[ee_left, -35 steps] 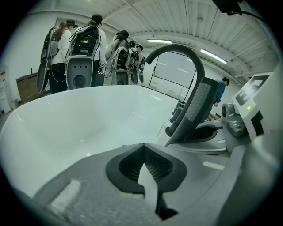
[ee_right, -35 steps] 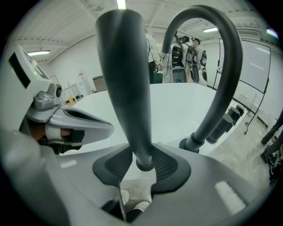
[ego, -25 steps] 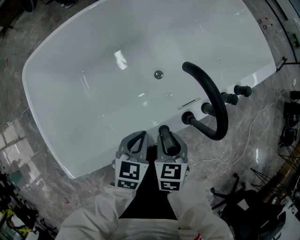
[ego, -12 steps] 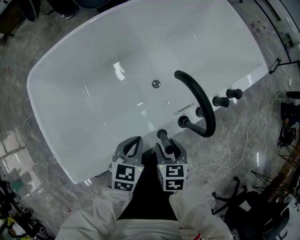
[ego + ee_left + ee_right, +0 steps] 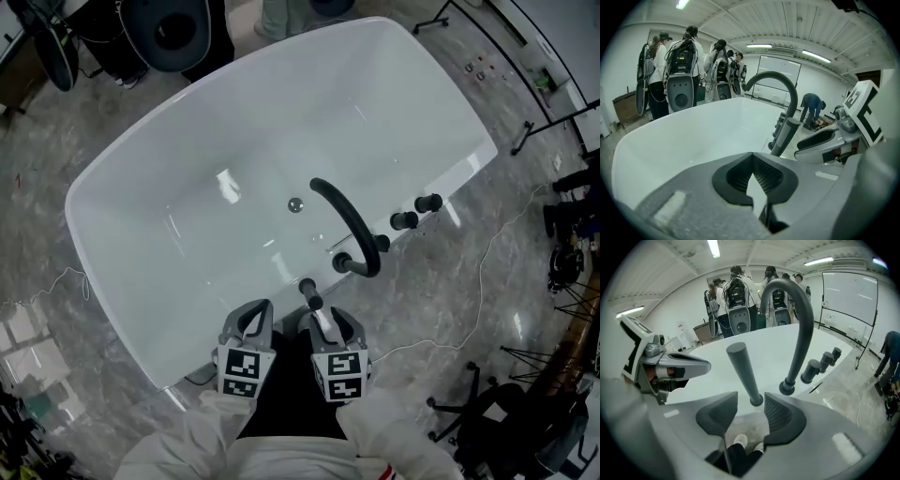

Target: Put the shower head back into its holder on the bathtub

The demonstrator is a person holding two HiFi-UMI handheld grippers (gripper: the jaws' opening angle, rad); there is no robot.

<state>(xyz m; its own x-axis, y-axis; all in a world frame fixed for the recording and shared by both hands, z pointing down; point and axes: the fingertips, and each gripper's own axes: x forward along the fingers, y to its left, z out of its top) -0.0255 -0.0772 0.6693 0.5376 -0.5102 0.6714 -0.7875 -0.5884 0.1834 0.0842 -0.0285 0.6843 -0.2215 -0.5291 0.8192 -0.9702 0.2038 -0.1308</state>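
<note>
The dark grey, rod-shaped shower head (image 5: 308, 292) stands in its small round holder (image 5: 756, 401) on the rim of the white oval bathtub (image 5: 187, 244). It is just beside the foot of the black curved spout (image 5: 349, 225), on the side toward the person. It leans a little away from the spout, and nothing grips it. So the main step of the task looks done: the shower head is in its place.

The right gripper (image 5: 325, 322) is just beside the shower head, on the side far from the spout. Its jaws stand wide apart, and they have just been closing a little. The foot of the shower head shows at the mouth of the gap, but the pads do not touch it (a bit of background shows between pad and rod on both sides). The left gripper (image 5: 753, 159) is next to the right one, farther again from the spout. Its jaws are together and hold nothing.

What is left seems small to me: only to take both grippers away from the rim. I cannot tell if the rod sits fully down in the holder, and no hose is visible. The black round knobs (image 5: 428, 202) on the other side of the spout play no part.
</note>
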